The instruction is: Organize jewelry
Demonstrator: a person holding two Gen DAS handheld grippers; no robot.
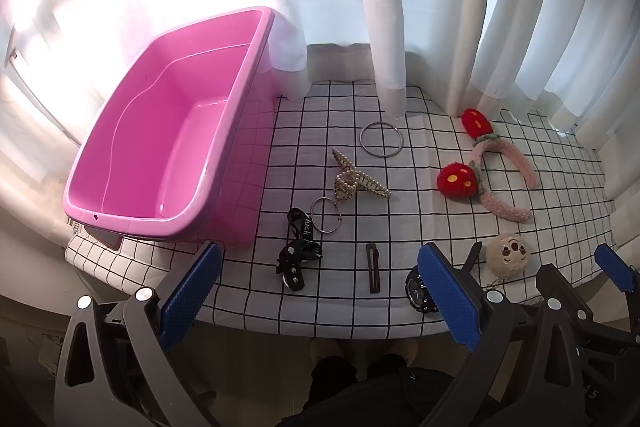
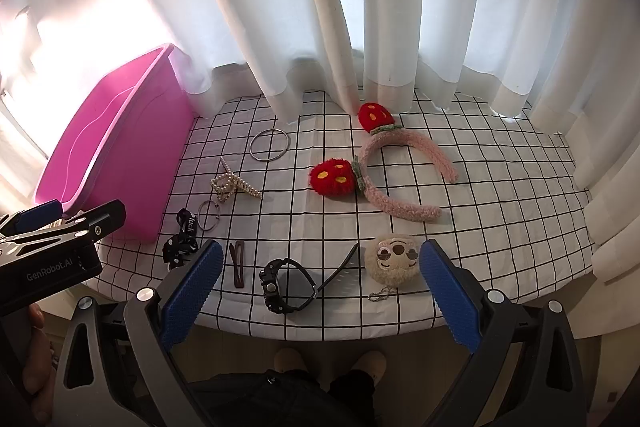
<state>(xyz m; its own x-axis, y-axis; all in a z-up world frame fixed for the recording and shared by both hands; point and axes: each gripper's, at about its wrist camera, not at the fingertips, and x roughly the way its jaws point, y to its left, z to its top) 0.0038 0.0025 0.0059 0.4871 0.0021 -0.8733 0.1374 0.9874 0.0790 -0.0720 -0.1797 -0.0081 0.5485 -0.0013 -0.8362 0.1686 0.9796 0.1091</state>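
Wristwatch of black plastic (image 2: 286, 285) lies at the checked table's (image 2: 500, 227) near edge, strap running toward its right side, straight ahead of my empty, wide-open right gripper (image 2: 318, 291), nearer than my equally open, empty left gripper (image 1: 318, 293).

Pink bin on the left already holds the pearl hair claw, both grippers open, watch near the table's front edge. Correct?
Not quite: the pink bin is empty in the left wrist view. The pearl hair claw lies on the checked cloth beside it. Both grippers are open; the watch is near the front edge.
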